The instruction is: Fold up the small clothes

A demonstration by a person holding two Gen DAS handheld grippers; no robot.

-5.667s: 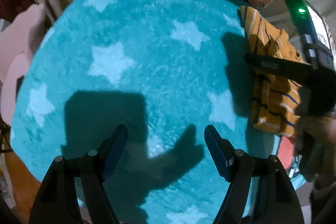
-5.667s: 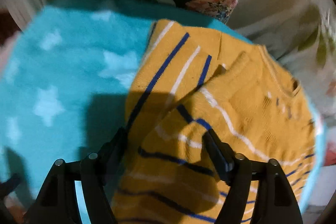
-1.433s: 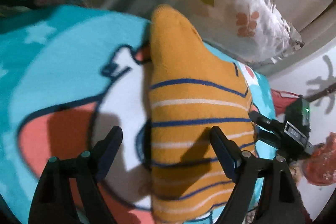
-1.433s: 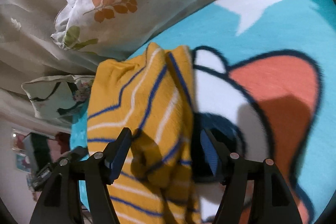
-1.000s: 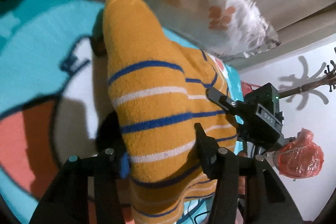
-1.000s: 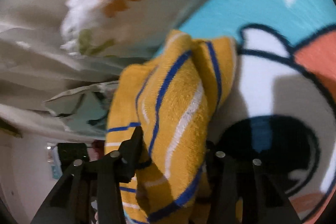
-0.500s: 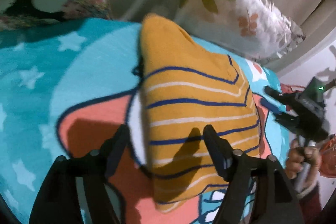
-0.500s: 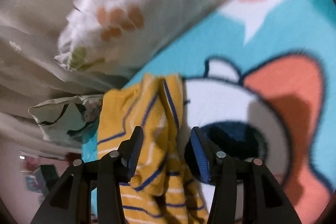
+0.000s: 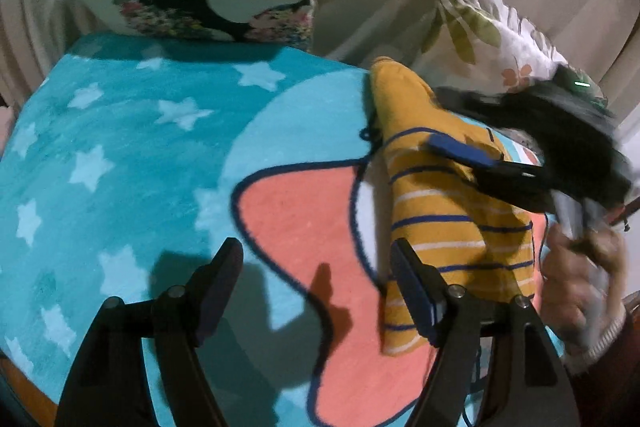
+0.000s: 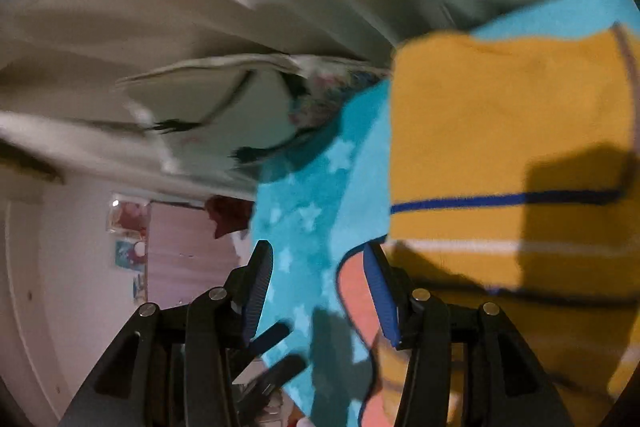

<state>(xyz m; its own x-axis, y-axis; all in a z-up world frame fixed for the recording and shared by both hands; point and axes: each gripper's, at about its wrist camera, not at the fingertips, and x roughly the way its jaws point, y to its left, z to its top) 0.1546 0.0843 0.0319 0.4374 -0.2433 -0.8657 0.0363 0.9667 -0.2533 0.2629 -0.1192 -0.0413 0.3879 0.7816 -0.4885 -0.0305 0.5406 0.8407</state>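
Mustard striped top point(image 9: 436, 211) lies folded, long axis near-to-far, right of the empty, wide left hand-held gripper point(image 9: 316, 285); the right hand-held gripper point(image 10: 318, 291), nearer, gapes empty.

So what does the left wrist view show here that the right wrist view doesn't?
Only the left wrist view shows the right gripper from outside, over the folded yellow striped garment, plus the hand holding it and the leaf-print pillow. Only the right wrist view shows the pink wall beyond the bed. Both show the garment, the star blanket, the floral cushion, and open, empty jaws.
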